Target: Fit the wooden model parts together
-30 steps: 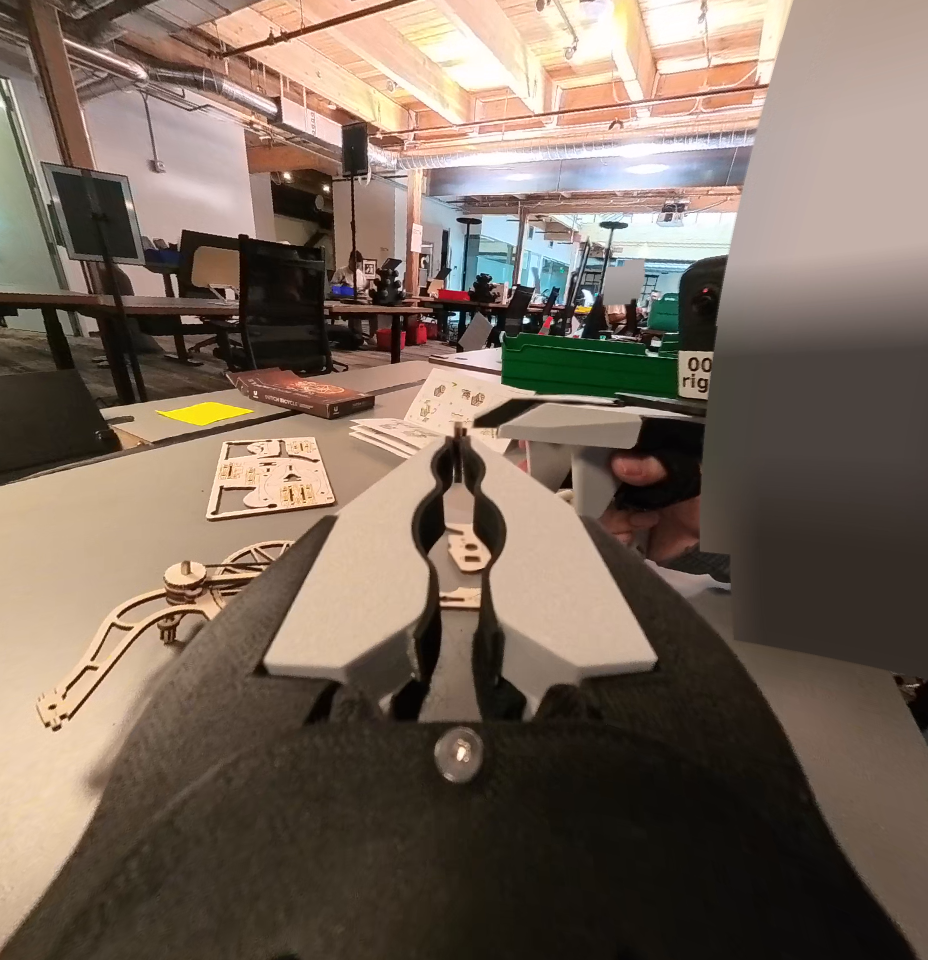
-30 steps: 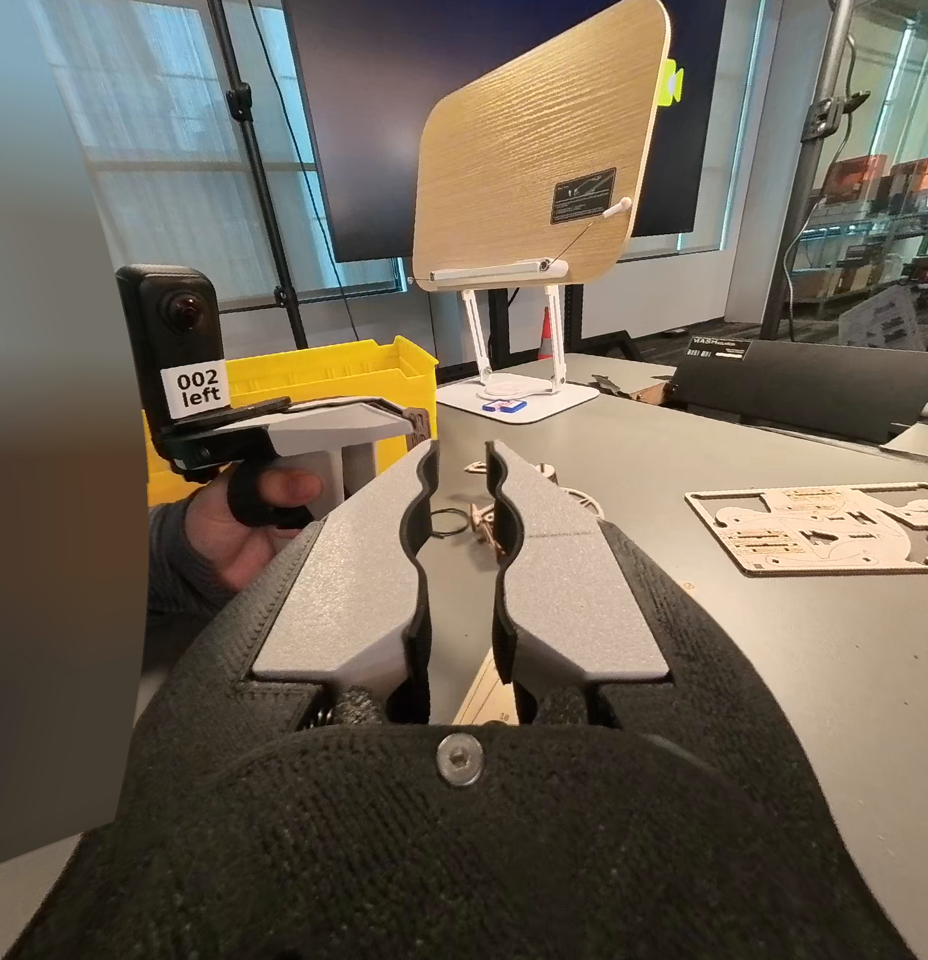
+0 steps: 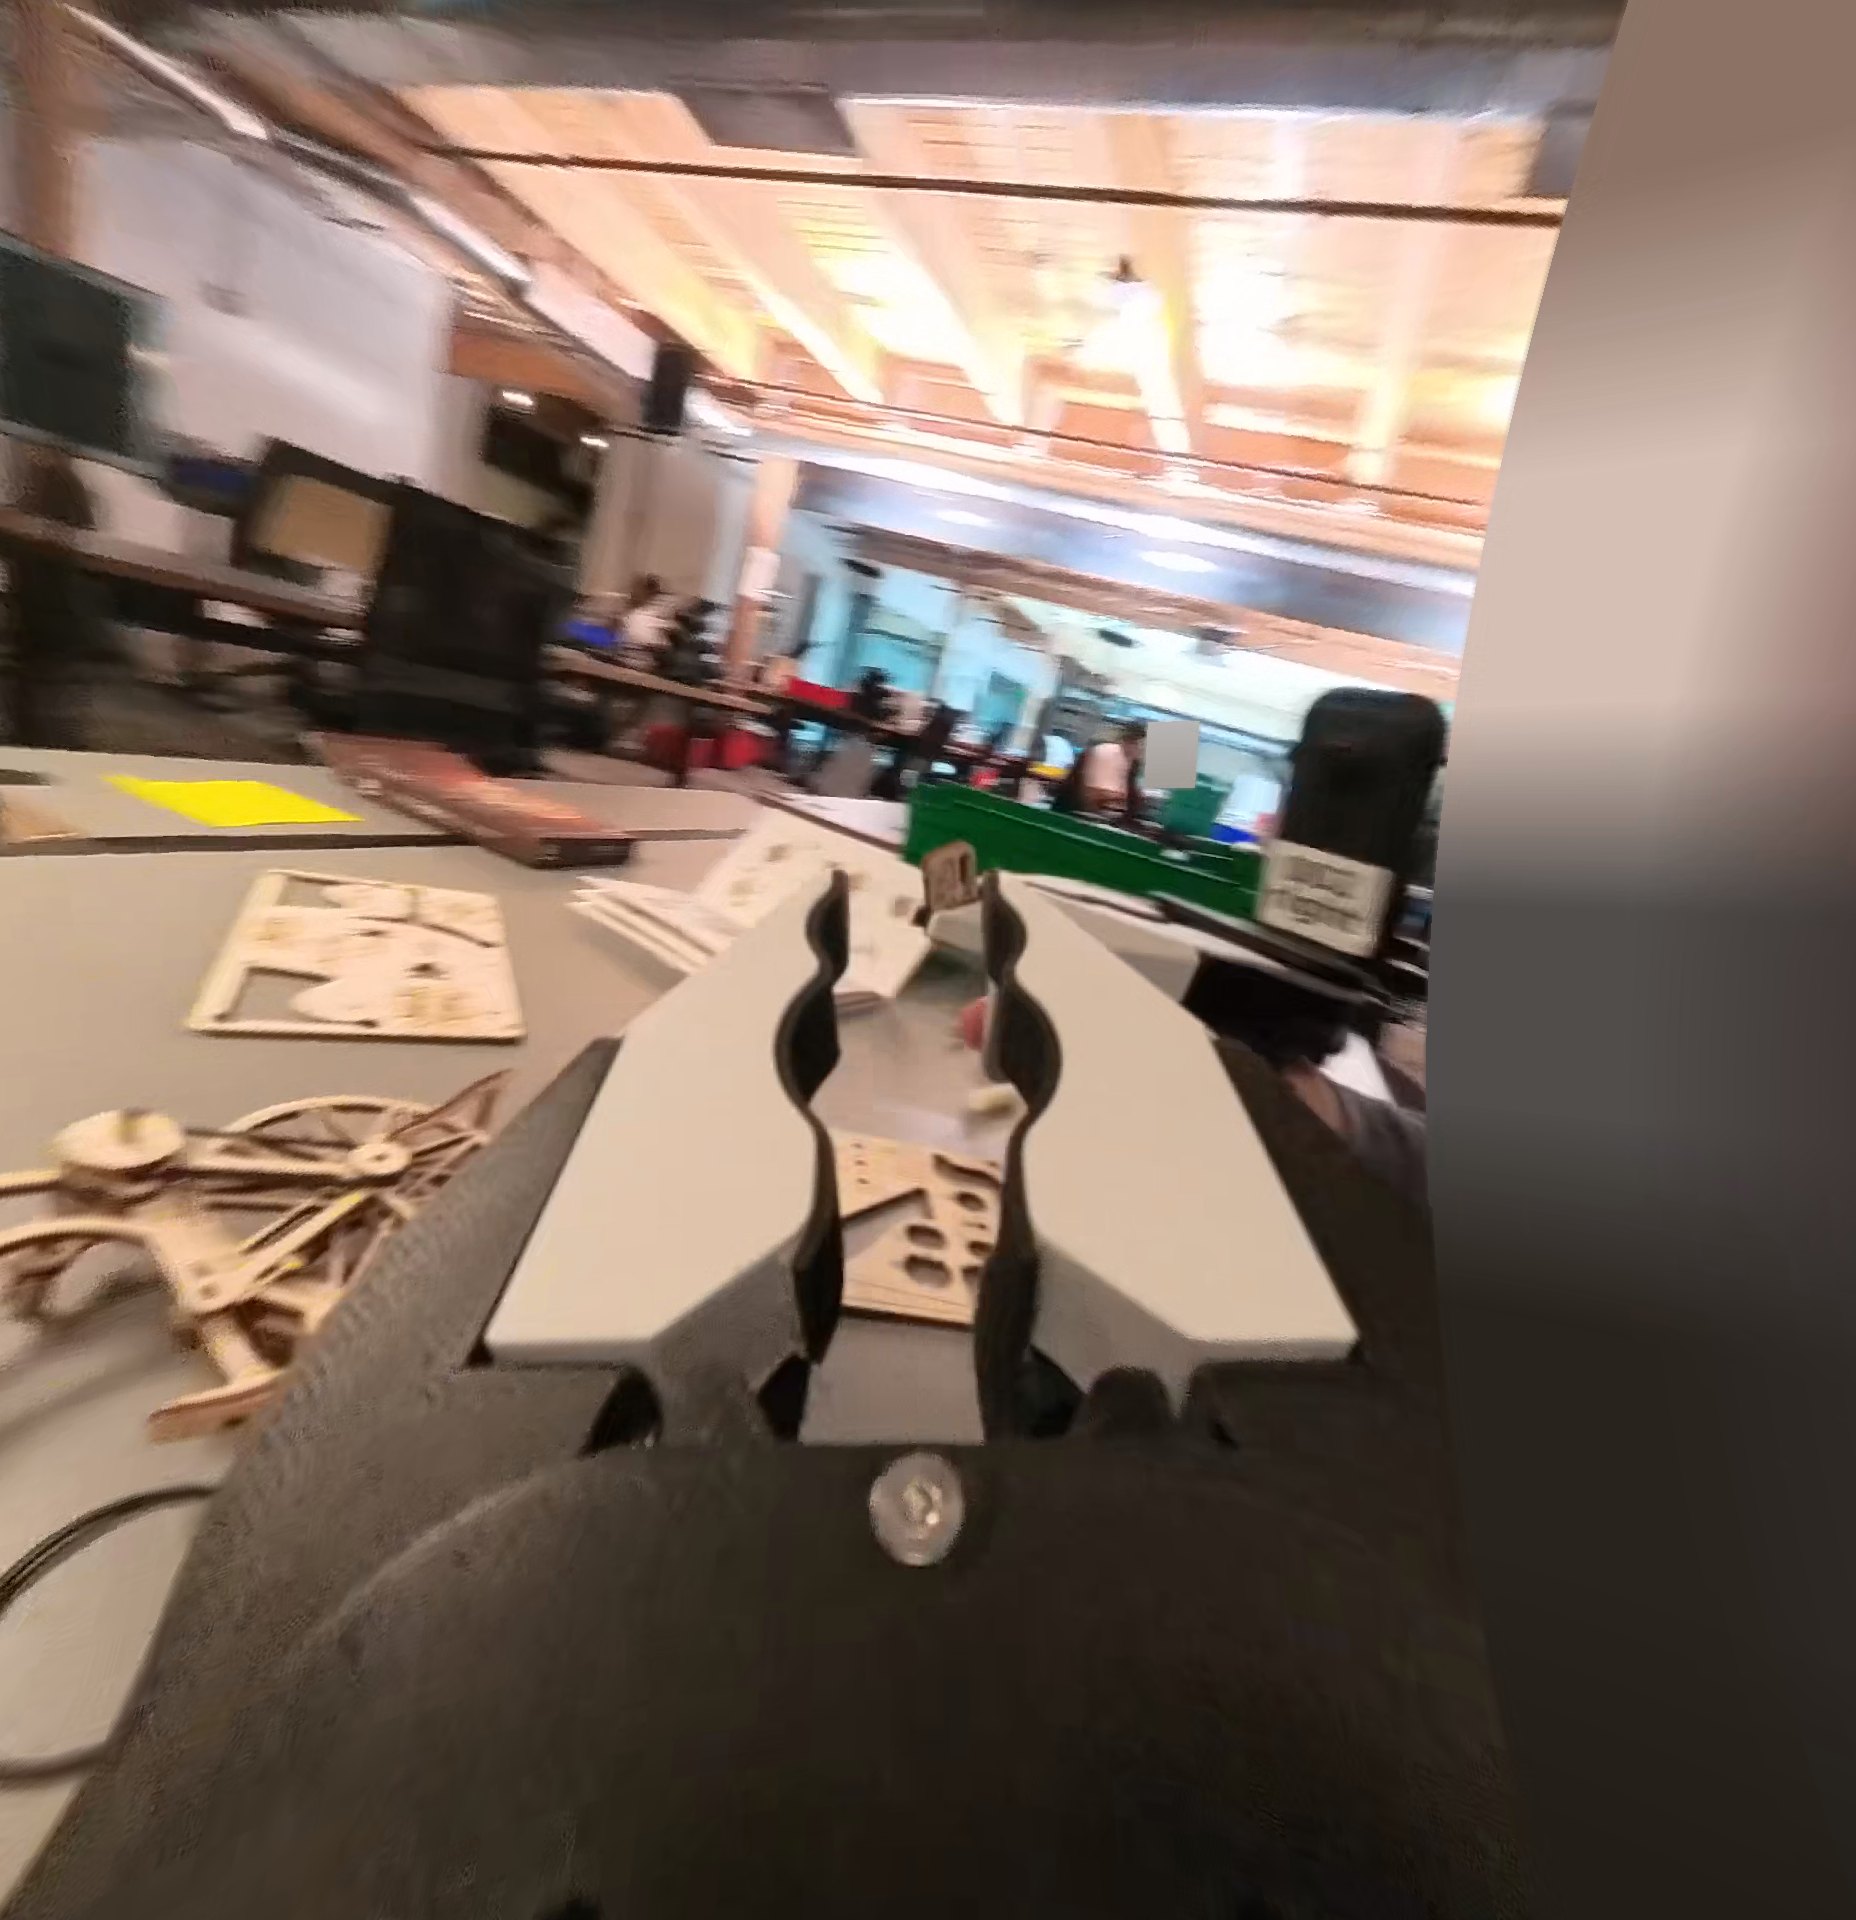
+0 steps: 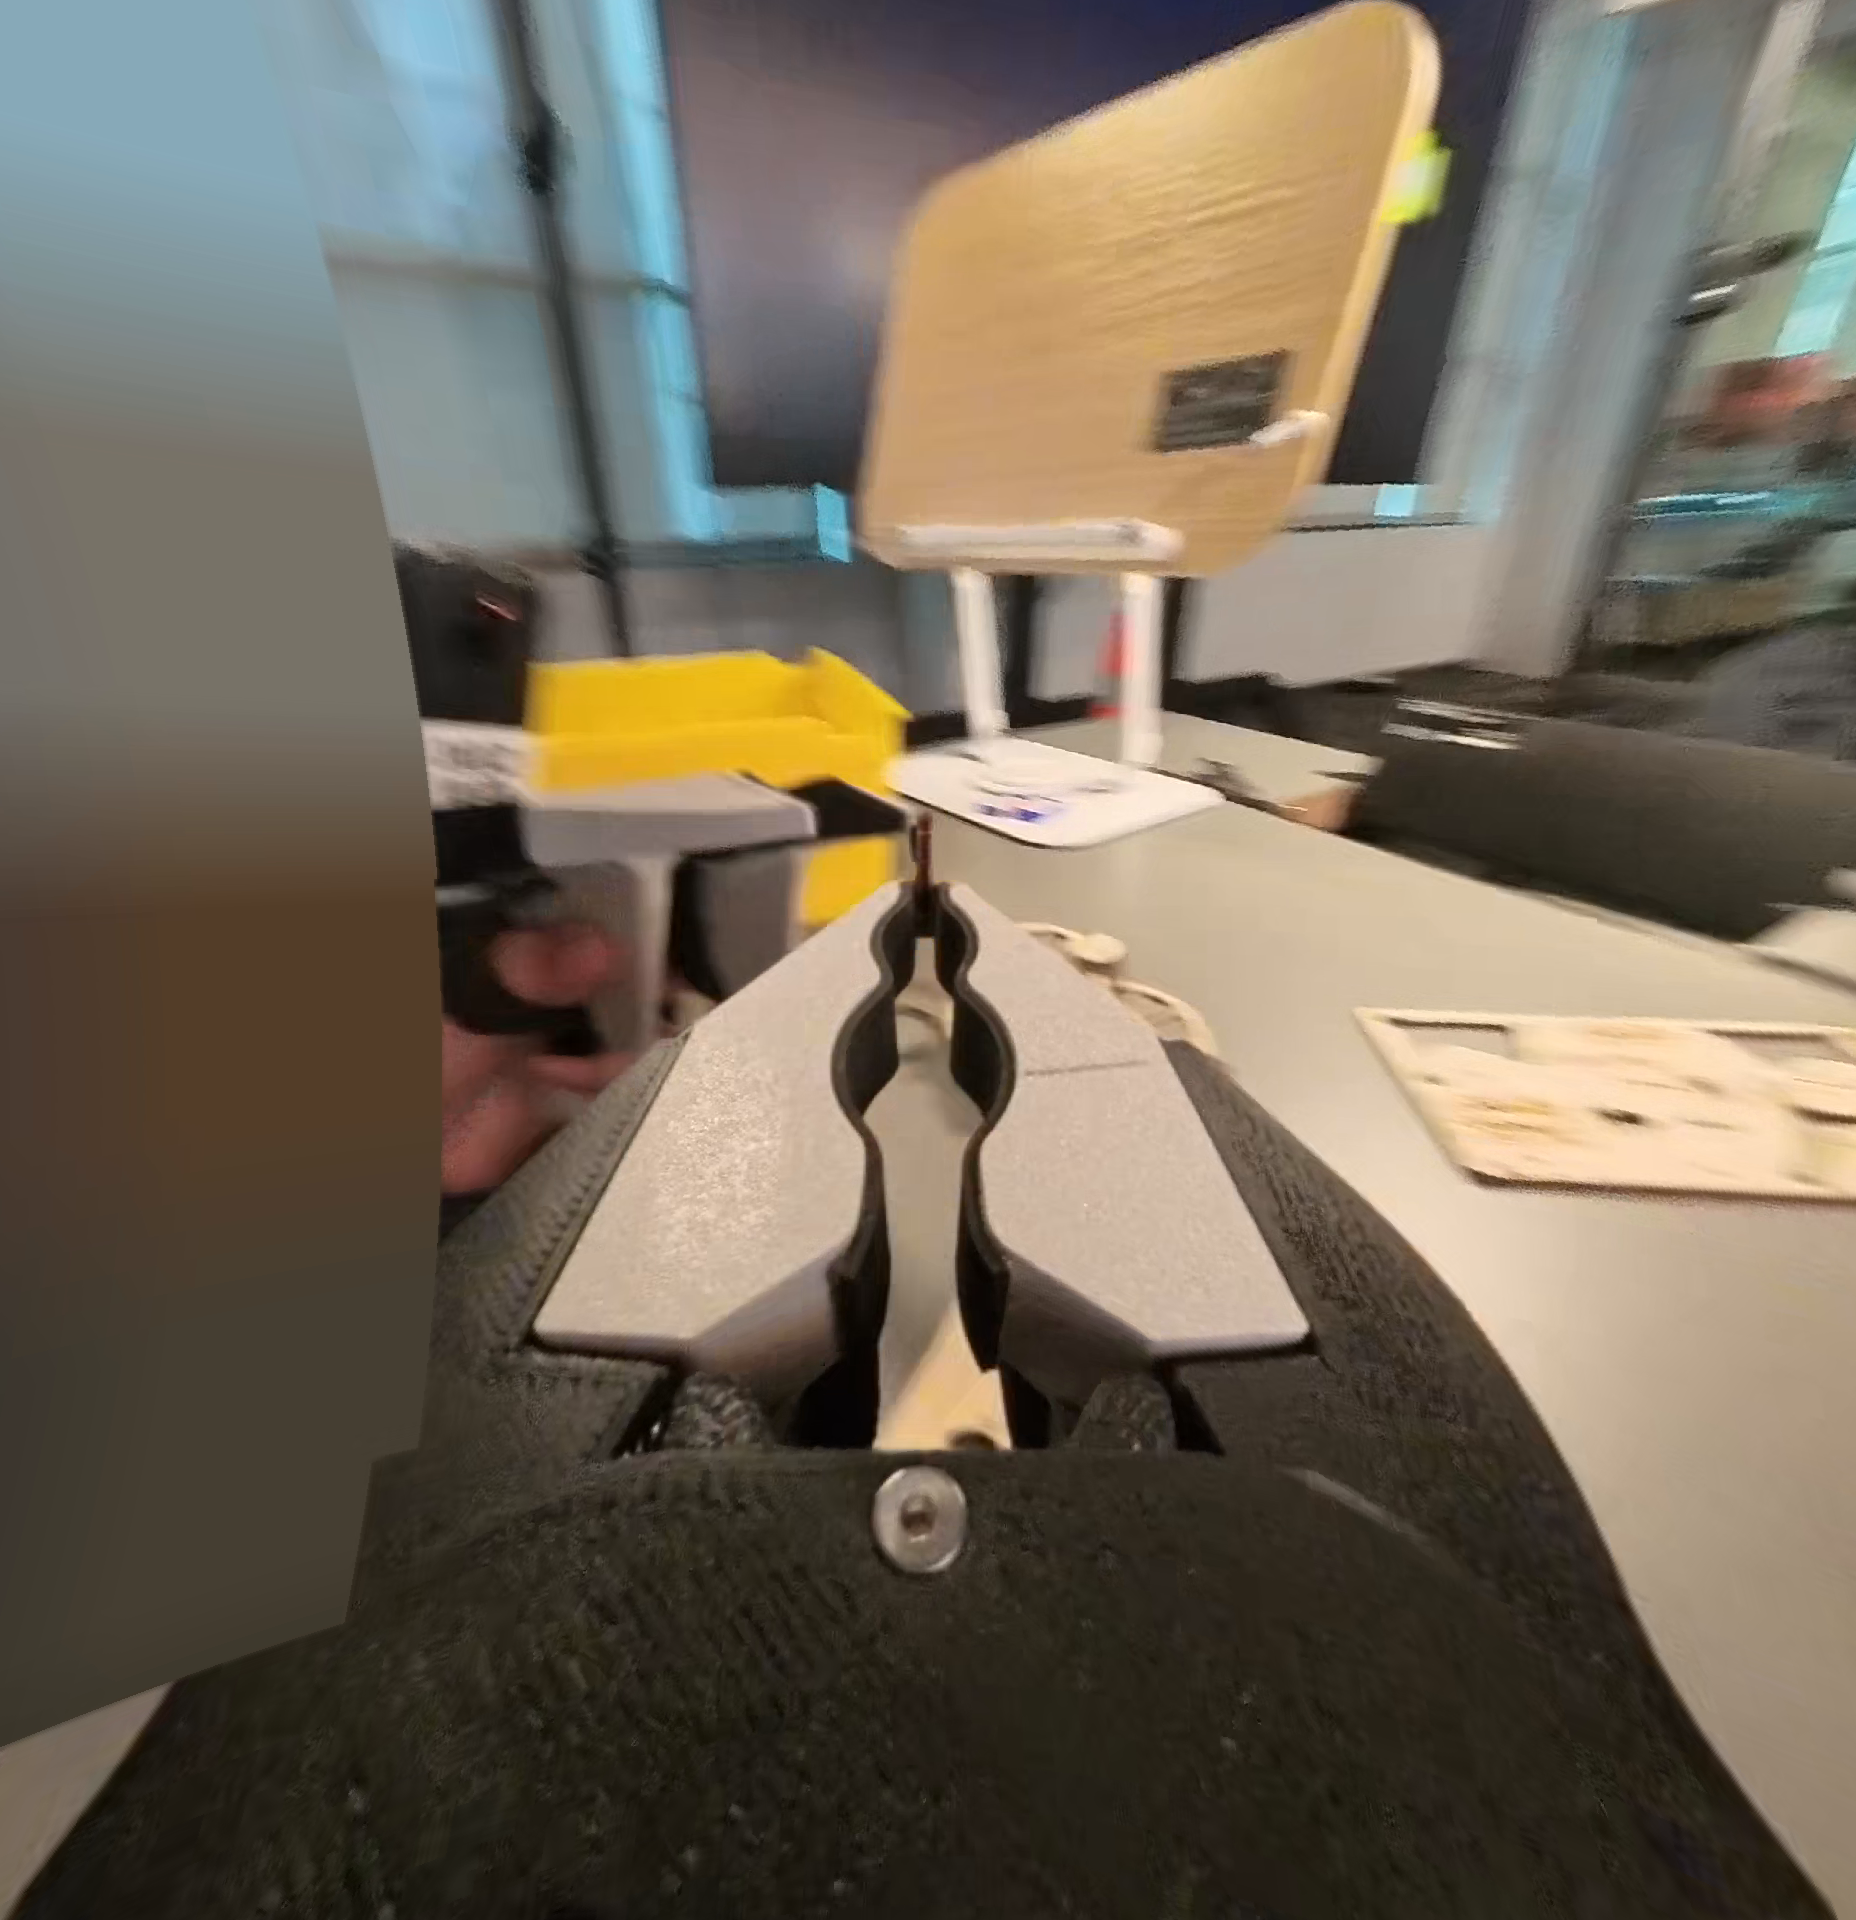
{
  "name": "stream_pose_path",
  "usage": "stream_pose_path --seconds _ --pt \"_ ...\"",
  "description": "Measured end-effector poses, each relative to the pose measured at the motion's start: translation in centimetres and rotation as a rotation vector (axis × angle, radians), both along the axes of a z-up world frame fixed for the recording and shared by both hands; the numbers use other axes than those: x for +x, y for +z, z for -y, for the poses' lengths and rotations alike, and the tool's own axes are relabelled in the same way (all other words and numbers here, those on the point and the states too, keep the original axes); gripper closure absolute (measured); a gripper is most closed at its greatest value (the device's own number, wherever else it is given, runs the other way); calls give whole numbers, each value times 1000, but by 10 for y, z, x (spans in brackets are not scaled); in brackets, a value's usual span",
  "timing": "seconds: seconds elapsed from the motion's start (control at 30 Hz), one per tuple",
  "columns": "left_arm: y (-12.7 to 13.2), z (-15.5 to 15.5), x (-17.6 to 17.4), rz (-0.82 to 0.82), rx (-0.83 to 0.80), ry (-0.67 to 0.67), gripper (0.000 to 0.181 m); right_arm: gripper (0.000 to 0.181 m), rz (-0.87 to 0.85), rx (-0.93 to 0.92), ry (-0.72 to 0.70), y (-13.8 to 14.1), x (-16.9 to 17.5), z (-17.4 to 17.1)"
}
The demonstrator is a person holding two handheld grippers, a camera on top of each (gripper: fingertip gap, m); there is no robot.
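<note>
Right gripper (image 4: 925, 902) pinches a small wooden piece (image 4: 922, 854) at its fingers' ends, held aloft for fitting, while left gripper (image 3: 911, 906) hovers fingers apart above the bench (image 3: 93, 956)

My left wrist camera: sits low behind left gripper (image 3: 911, 914), faces across grey worktop (image 3: 103, 966) toward open office. My right wrist camera: behind right gripper (image 4: 924, 904), faces tilted wooden board stand (image 4: 1142, 301). Views face each other; each catches opposite gripper, same worktop.

A yellow bin (image 4: 695, 727) sits left of a tilted wooden stand (image 4: 1132, 301); a green bin (image 3: 1059, 852) opposite.
</note>
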State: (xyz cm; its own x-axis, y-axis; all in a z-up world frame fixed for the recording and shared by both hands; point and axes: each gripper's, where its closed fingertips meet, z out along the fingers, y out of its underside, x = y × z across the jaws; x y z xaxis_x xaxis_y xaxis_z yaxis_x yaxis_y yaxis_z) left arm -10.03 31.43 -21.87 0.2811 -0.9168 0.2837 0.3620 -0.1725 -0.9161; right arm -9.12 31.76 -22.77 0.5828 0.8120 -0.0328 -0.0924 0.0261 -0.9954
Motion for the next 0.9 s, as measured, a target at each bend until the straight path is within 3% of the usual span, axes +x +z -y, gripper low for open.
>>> stream_pose_path --seconds 0.03,0.13,0.23,0.9 --pt "0 -3 0 0 3 48 157 181 73 34 -90 -5 5 -7" --pt "2 0 7 38 -28 63 158 181 249 136 -263 -13 10 -17" --pt "-3 -2 14 25 -82 55 164 181 332 216 -330 -12 9 -17" --pt "-8 -3 19 -1 -111 37 179 181 509 394 -438 -7 5 -13"
